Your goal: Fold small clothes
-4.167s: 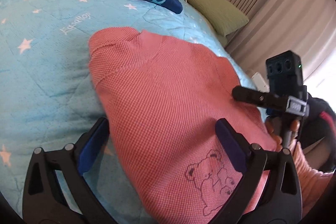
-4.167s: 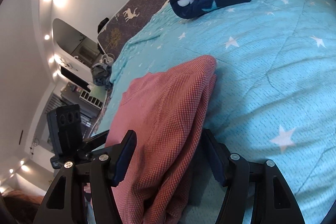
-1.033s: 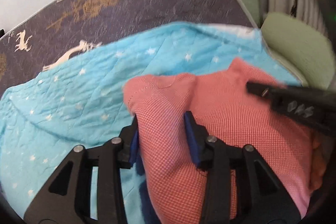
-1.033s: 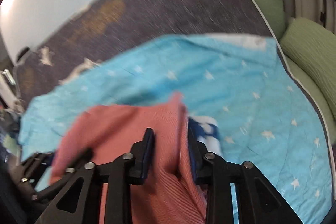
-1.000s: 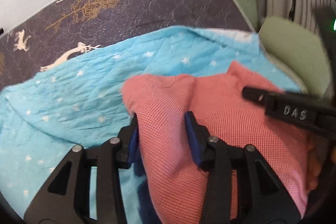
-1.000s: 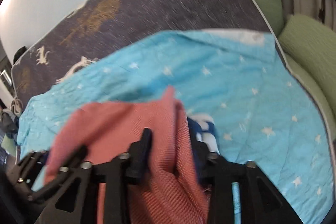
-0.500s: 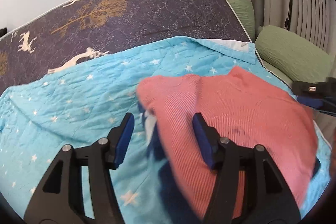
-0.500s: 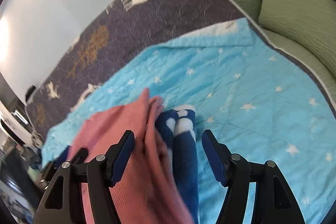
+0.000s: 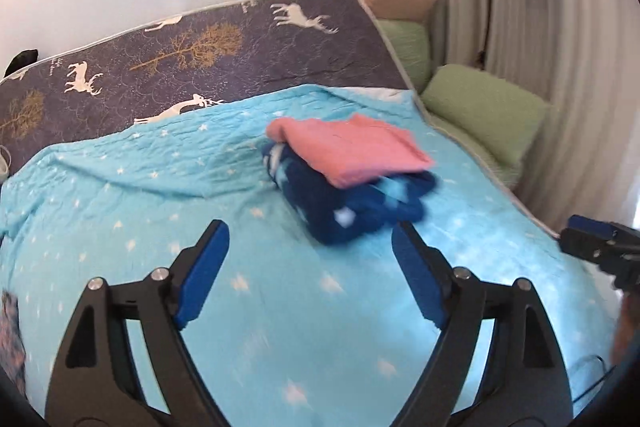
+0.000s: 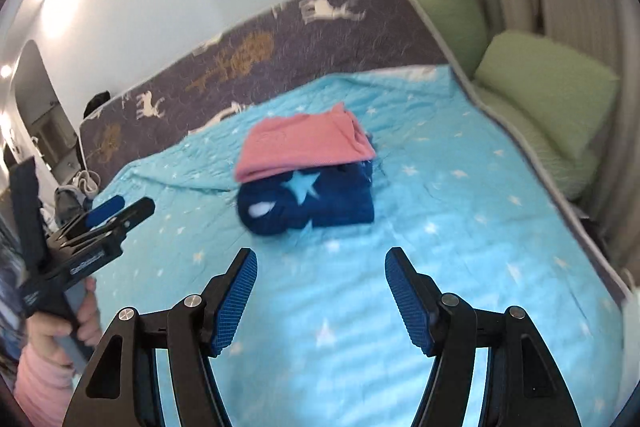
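Note:
A folded pink garment (image 9: 352, 149) lies on top of a folded navy garment with stars (image 9: 352, 207) on the light blue star blanket (image 9: 120, 195). The pile also shows in the right wrist view, pink garment (image 10: 304, 145) over navy garment (image 10: 308, 205). My left gripper (image 9: 308, 259) is open and empty, held back from the pile. My right gripper (image 10: 320, 281) is open and empty, also short of the pile. The left gripper shows at the left edge of the right wrist view (image 10: 116, 213).
A dark mattress cover with deer and trees (image 9: 200, 43) lies behind the blanket. Green cushions (image 9: 484, 107) and a tan pillow (image 9: 400, 1) line the right side by the curtains (image 9: 540, 7). The bed's right edge runs close to the pile.
Both grippers held the pink garment a second ago. They let it go on top of the navy garment, opened wide and pulled back toward me.

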Demonstrator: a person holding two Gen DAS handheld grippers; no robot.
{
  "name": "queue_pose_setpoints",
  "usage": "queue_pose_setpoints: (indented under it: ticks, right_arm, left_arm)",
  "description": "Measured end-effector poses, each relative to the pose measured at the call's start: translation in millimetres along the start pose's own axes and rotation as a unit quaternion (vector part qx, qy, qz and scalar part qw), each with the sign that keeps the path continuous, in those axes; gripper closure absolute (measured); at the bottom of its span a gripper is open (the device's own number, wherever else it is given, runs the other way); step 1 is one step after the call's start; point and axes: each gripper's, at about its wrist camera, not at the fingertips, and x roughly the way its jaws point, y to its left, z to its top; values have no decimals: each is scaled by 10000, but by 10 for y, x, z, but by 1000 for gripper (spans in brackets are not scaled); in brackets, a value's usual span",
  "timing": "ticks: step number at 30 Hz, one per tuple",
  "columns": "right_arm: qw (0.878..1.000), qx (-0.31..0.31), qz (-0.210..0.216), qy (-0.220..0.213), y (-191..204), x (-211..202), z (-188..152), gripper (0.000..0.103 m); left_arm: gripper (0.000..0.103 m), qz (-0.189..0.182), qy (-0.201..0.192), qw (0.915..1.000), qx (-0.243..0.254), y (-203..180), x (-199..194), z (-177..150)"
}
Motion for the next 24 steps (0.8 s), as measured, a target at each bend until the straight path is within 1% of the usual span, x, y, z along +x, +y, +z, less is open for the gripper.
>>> queue_pose_setpoints:
  ticks: [2,4,5,7,9,12,14,16,24]
  right_arm:
    - [9997,-12,-28,-231,95,-362,-220,35]
    - [9992,-28,-22,-402,191,-713,-414,35]
    - [9989,-87,-50,-449,253,-866,-494,35]
    - [9977,-309,-198,-570,387,-1154,-649,34]
    - [9948,-584,-436,-714,545,-1437,-813,32]
    - [9895,-832,-770,-892,731,-1731,-977,27]
    - [9867,-853,-990,-962,803,-1857,-1057,25]
    - [9850,-832,-1111,-1024,869,-1996,-1142,25]
    - [9859,-703,-911,-1214,1032,-2253,-1299,22]
  left_arm:
    - [11,21,-195,9998,-7,-128,-400,-132]
    - [7,78,-330,9994,3,-247,-776,-234]
    - [6,42,-392,9992,-26,-299,-958,-286]
    - [5,-37,-461,9989,-83,-381,-1265,-364]
    - [2,41,-512,9986,-118,-453,-1549,-452]
    - [2,248,-652,9974,-170,-499,-1840,-579]
    - [2,279,-663,9973,-120,-502,-1965,-652]
    - [2,373,-661,9971,-73,-484,-2073,-733]
    - [2,695,-624,9955,140,-431,-2358,-1001]
